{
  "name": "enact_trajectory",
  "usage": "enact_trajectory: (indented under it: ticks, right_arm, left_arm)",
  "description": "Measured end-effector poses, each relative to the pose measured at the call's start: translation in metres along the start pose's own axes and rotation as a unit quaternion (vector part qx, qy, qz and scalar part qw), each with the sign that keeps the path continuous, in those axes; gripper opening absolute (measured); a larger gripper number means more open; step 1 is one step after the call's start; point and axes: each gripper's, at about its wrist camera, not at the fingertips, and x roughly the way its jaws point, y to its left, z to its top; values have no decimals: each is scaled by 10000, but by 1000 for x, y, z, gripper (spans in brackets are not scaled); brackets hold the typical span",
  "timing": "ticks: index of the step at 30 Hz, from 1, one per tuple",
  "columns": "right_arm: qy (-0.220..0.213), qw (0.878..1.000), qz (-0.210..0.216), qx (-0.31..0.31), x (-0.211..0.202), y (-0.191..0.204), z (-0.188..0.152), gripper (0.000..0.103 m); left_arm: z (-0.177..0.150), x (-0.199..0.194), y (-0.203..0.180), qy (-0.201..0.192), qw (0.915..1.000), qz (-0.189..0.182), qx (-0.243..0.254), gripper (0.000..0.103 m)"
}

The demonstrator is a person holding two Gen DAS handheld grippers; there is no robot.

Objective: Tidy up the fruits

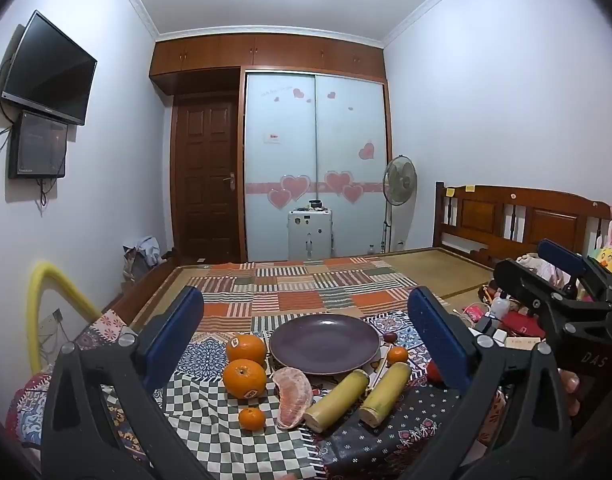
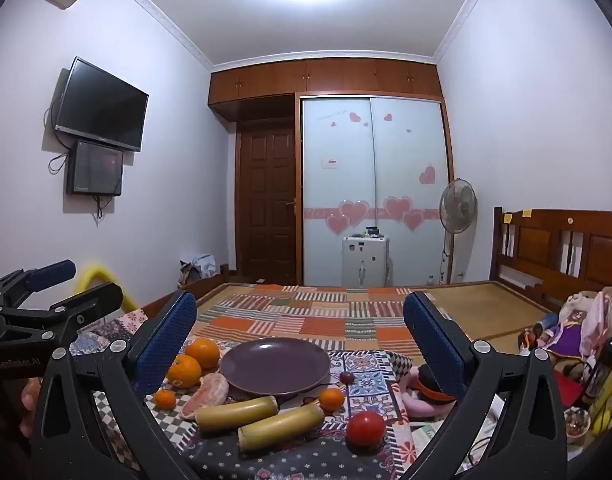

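we hover with both the left hand-held gripper (image 1: 306, 344) and right hand-held gripper (image 2: 302, 344) spread apart and empty, nothing yet on the purple plate (image 1: 324, 344), so next we judge a grab of the 2 oranges (image 1: 245, 378) at its 9 o'clock.

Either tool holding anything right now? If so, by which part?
Nothing is held. Left tool and right tool both stand open and empty, short of the fruit beside the round purple plate.

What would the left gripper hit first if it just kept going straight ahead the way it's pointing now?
Probably nothing on the cloth. The left gripper is open and points nearly level, so it would likely pass above the oranges and the purple plate, out over the bed. Depth is hard to judge.
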Motion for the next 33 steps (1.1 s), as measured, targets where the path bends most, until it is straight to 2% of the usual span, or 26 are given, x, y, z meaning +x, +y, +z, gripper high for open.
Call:
enact_trajectory:
  ticks: [8, 10, 15, 33]
  right_arm:
    - [2, 10000, 10, 5, -1, 1, 0, 103]
    - [9, 10000, 15, 18, 0, 2, -1, 103]
    - [4, 10000, 16, 57, -1, 1, 0, 103]
    - [-18, 10000, 10, 43, -4, 1, 1, 103]
  left_arm:
    - [0, -6, 7, 37, 9999, -40, -118, 103]
    - [-2, 6, 8, 69, 9999, -60, -121, 103]
    - [-3, 7, 11, 96, 9998, -110, -98, 103]
    - [3, -2, -8, 26, 9998, -176, 80, 103]
